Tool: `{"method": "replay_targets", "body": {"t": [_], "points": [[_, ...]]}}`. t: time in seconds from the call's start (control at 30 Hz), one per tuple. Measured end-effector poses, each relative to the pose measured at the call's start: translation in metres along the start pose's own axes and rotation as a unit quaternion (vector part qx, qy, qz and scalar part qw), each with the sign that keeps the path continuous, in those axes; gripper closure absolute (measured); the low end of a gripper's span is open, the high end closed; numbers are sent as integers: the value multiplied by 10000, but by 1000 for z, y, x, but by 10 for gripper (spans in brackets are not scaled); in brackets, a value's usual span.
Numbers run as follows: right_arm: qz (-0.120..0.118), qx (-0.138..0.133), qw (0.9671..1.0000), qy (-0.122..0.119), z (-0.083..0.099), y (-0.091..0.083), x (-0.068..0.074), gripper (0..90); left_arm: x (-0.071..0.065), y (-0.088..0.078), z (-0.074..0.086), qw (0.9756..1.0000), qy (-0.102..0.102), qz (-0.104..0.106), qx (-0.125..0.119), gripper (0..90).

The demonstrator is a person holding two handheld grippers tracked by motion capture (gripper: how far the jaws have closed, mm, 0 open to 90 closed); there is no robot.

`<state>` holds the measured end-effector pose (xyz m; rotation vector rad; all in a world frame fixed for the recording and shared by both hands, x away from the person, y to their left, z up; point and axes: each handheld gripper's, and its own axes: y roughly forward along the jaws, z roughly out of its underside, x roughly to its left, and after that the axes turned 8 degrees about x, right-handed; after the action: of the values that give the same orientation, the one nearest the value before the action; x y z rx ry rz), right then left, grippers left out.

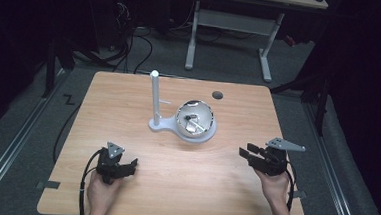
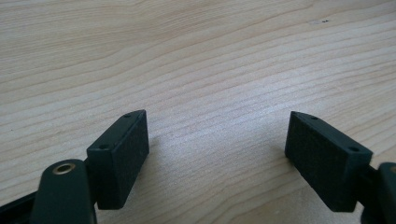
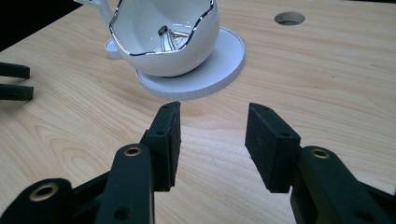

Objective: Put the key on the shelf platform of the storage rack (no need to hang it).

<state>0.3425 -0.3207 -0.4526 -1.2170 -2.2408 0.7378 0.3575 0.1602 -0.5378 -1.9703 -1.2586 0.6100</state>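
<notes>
The high view is taking in the whole desk (image 1: 129,98): the left claw (image 1: 127,165) and the right claw (image 1: 248,153) are sitting near its near edge, well apart, each in a hand. Between and beyond them a white bowl (image 1: 194,119) with a jagged silver rim is resting on the round disc of a white stand (image 1: 165,125), whose upright post is rising just beside the bowl.

The left claw's own view is looking at bare wood grain, its jaws standing wide apart with nothing between them.

The right claw's view is showing the bowl (image 3: 163,42) ahead of its parted, empty jaws, near but not touching. Something small and shiny is lying inside the bowl; what it is is hard to make out. The post is cut off at the top edge there. The left claw's jaw tips (image 3: 14,81) are poking in at that view's left.
</notes>
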Motion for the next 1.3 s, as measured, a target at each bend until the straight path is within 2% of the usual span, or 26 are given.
{"method": "replay_targets", "body": {"t": [0.53,0.87,1.3], "points": [[-114,105,9998,111,16,11,2,561,0,0,0,10000,2,-3,2,218],[-108,188,9997,131,24,21,5,561,0,0,0,10000,0,-4,2,219],[-34,432,9990,116,39,35,5,560,0,0,0,10000,1,-6,2,219]]}}
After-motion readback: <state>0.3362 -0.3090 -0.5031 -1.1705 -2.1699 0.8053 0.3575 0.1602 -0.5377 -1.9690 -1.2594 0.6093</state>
